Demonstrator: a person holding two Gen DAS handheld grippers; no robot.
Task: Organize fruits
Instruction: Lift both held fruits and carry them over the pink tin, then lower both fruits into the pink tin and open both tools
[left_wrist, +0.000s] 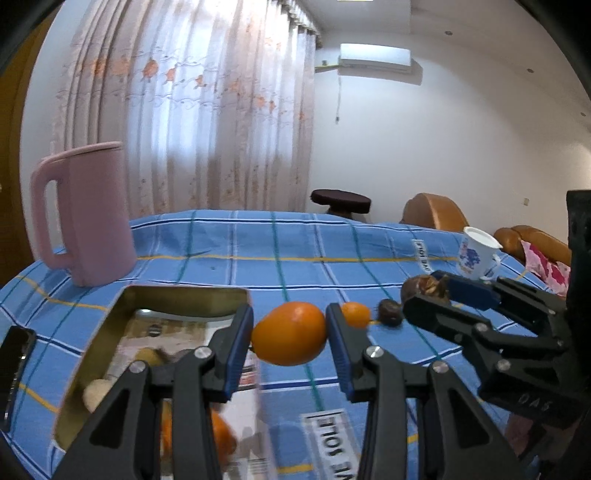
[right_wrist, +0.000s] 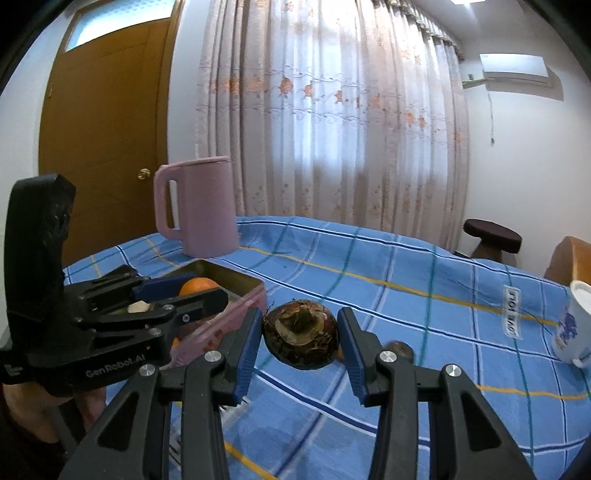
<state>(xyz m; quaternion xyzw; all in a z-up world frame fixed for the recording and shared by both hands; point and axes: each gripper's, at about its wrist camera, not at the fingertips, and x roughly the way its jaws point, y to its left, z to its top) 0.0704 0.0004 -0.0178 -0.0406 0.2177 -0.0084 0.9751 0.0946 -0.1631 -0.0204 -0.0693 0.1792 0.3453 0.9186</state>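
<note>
My left gripper (left_wrist: 290, 325) is shut on a big orange fruit (left_wrist: 290, 334), held just right of an open gold tin (left_wrist: 92, 354). The tin holds an orange (left_wrist: 221, 435) and pale pieces (left_wrist: 98, 391). A small orange (left_wrist: 355, 314) and a small brown fruit (left_wrist: 389, 312) lie on the blue checked cloth (left_wrist: 295, 273) behind it. My right gripper (right_wrist: 300, 332) is shut on a rough brown round fruit (right_wrist: 301, 334) above the cloth. In the right wrist view the left gripper (right_wrist: 192, 291) with its orange (right_wrist: 197, 286) hangs over the tin (right_wrist: 243, 282). The right gripper (left_wrist: 432, 291) shows at the right of the left wrist view.
A pink jug (left_wrist: 88, 214) stands at the back left of the table. A white mug with blue print (left_wrist: 476, 254) stands at the right. A dark phone (left_wrist: 14, 373) lies left of the tin. A dark stool (left_wrist: 340, 201) and a brown sofa (left_wrist: 432, 210) stand beyond the table.
</note>
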